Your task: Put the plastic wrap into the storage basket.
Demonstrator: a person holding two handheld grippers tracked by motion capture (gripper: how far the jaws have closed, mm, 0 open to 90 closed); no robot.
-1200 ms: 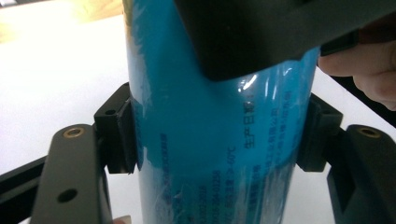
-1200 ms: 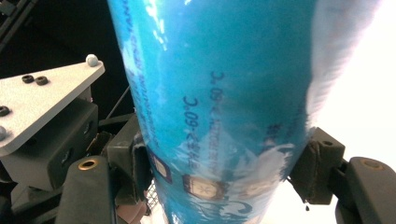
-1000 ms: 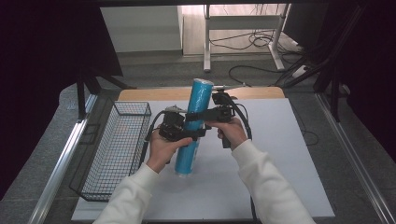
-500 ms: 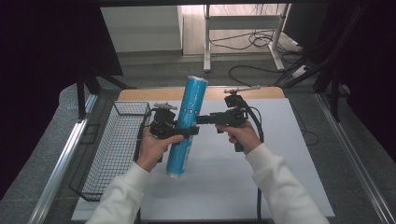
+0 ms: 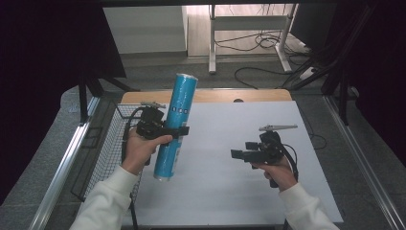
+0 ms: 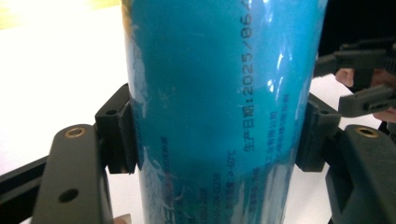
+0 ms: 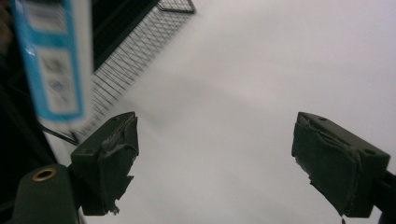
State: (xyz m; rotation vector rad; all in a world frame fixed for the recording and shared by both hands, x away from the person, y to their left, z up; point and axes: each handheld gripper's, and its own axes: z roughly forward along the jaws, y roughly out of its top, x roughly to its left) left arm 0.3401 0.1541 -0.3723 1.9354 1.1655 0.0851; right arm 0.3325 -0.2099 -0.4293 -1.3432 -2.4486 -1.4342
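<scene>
A long blue cylinder [image 5: 175, 124] wrapped in shiny film hangs tilted over the left part of the white table [image 5: 239, 191], its top leaning away. My left gripper [image 5: 176, 130] is shut on its middle. In the left gripper view both black jaws press the cylinder [image 6: 219, 112] from either side, and printed text runs along it. My right gripper [image 5: 235, 154] is held low over the table's right half, apart from the cylinder, its jaws open with nothing between them [image 7: 215, 163]. The cylinder's labelled end [image 7: 53, 60] appears blurred at the upper left of the right gripper view.
A black wire basket [image 5: 112, 143] stands along the table's left edge, just left of the held cylinder. A wooden strip [image 5: 249, 95] borders the table's far edge. Metal rails [image 5: 62, 172] run beside the table on both sides.
The right gripper has let go of the cylinder, opened, and pulled back to the right and toward the person. The left gripper has carried the cylinder left, toward the basket.
</scene>
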